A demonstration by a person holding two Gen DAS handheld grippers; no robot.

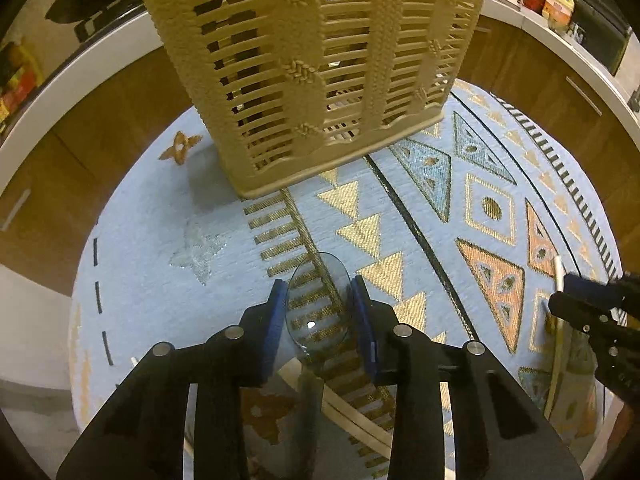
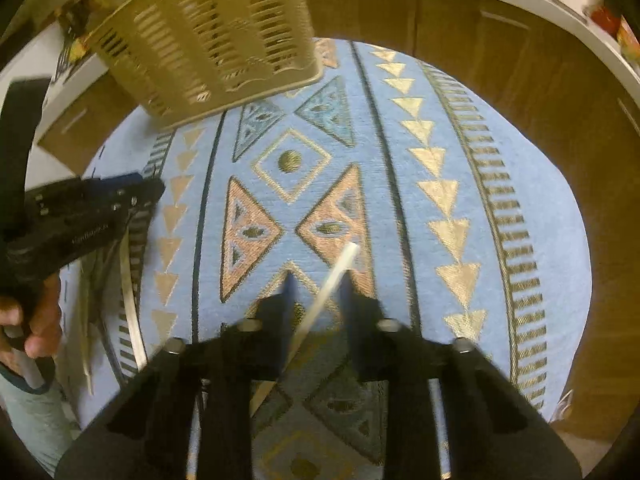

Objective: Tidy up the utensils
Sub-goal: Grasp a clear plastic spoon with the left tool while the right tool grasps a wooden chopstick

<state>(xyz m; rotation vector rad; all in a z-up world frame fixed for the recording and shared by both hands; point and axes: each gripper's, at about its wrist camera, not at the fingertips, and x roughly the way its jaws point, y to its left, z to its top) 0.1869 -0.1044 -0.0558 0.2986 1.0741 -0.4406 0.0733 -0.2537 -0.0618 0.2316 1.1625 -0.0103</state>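
- Left claw (image 1: pixel 319 304) sits low centre in the left wrist view, its blue pads (image 1: pixel 276 320) close on either side of a clear spoon (image 1: pixel 318 304); the bowl stands between them and seems pinched at its edges, though the clear plastic makes contact hard to confirm.
- Spoon bowl reaches up the frame past the fingertips; its handle runs down out of sight between the fingers, so the long axis lies along the claw's own line.
- Right claw (image 2: pixel 318 280), low centre in the right wrist view, is nearly shut on a thin white stick (image 2: pixel 332 280), likely a utensil handle.
- That stick slants from lower left to upper right of the frame, crossing between the fingers, its free end just beyond the tips.
- Basket (image 1: pixel 312 60), tan and slatted, fills the top centre of the left view, straight ahead of the left claw across the patterned cloth (image 1: pixel 160 280).
- In the right view the basket (image 2: pixel 208 40) lies upper left, off the right claw's line.
- By this, the left claw seems nearer and better aimed; its spoon needs to go up over the rim and drop in handle first.
- More utensils (image 2: pixel 128 300) lie at the left edge of the right view, beneath the left claw (image 2: pixel 148 192) and the person's hand (image 2: pixel 32 328).
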